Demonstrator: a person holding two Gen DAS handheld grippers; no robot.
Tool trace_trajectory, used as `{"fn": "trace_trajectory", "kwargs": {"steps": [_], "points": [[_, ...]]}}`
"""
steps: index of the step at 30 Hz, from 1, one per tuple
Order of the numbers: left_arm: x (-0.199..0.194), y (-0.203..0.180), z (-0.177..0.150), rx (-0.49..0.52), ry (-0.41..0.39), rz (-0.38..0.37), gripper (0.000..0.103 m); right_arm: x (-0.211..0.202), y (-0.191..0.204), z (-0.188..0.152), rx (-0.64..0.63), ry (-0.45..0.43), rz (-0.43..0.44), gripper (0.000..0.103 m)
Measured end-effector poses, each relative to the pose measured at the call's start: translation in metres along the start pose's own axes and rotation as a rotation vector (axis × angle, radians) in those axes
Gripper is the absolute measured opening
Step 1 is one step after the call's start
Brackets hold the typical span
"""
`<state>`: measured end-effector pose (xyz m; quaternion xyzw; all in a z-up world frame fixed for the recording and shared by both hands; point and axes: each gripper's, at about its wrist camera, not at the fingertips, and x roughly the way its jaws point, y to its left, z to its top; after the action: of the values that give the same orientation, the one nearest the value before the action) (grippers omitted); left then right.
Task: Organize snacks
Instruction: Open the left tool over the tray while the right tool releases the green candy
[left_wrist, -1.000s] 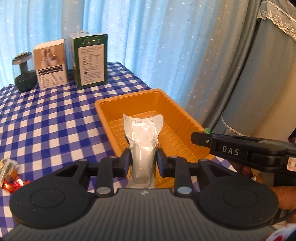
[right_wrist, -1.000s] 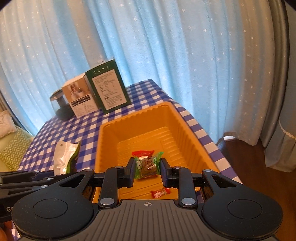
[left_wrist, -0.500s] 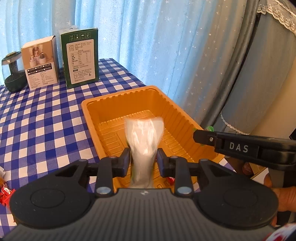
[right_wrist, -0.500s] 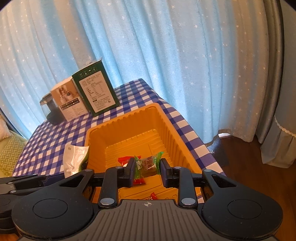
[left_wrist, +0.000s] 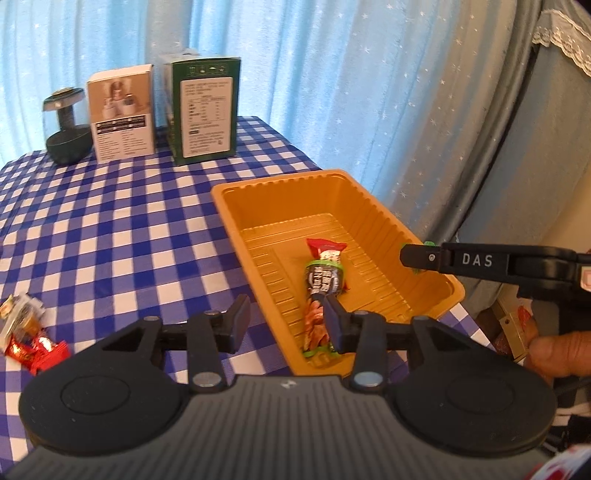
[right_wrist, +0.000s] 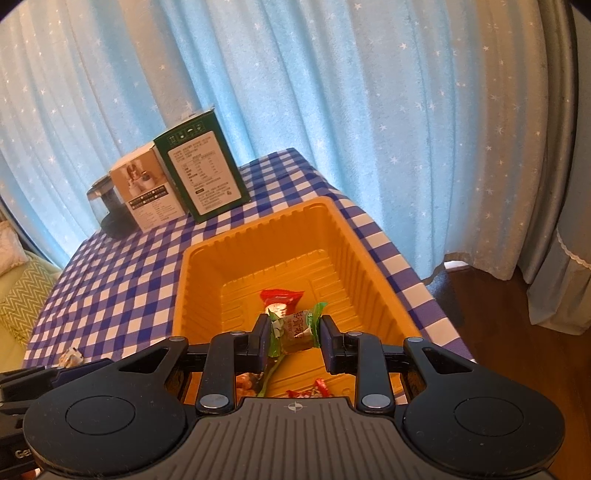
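Observation:
An orange plastic tray (left_wrist: 376, 206) (right_wrist: 354, 236) stands on the blue checked table near its right edge. A long snack pouch (left_wrist: 321, 291) lies inside the tray, beside a red-wrapped snack (left_wrist: 325, 245) (right_wrist: 280, 295). My left gripper (left_wrist: 286, 319) is open and empty over the tray's near left rim. My right gripper (right_wrist: 293, 332) is shut on a small green-wrapped snack (right_wrist: 295, 326) and holds it above the tray's near end. It also shows in the left wrist view (left_wrist: 417, 258) over the tray's right rim.
Loose wrapped snacks (left_wrist: 29, 332) lie on the table at the left. A white box (left_wrist: 122, 114), a green box (left_wrist: 203, 110) and a dark jar (left_wrist: 66, 129) stand at the back. Curtains hang behind. The table edge runs just right of the tray.
My left gripper opened and dropped the silver pouch into the tray, then drew back to the left. My right gripper rose a little, still holding the green snack.

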<state>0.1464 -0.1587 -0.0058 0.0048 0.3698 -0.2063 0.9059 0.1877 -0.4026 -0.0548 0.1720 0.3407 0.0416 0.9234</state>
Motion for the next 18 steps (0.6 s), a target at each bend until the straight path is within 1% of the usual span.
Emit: {"fn": "trace_trajectory", "kwargs": {"steps": [2,3,4,5,12,16,18], "points": [[-0.005,0.004,-0.003,-0.005,-0.003,0.007,0.040,0.003,0.003,0.000,0.004,0.001,0.028,0.029],[-0.008,0.007,-0.004,-0.008,-0.003,0.009,0.040,0.005,0.002,0.001,0.019,0.002,0.038,0.037],[-0.010,0.009,-0.006,-0.012,-0.003,0.010,0.041,0.005,0.001,0.000,0.041,0.000,0.045,0.049],[-0.013,0.012,-0.007,-0.014,-0.003,0.014,0.043,0.005,0.000,0.000,0.062,-0.004,0.053,0.052],[-0.033,0.029,-0.019,-0.035,-0.014,0.051,0.047,-0.010,0.004,-0.001,0.064,-0.013,0.021,0.053],[-0.049,0.036,-0.027,-0.044,-0.031,0.074,0.055,-0.025,0.014,-0.011,0.047,-0.014,0.012,0.053],[-0.056,0.041,-0.031,-0.056,-0.038,0.081,0.063,-0.031,0.021,-0.018,0.037,-0.019,0.019,0.053]]}}
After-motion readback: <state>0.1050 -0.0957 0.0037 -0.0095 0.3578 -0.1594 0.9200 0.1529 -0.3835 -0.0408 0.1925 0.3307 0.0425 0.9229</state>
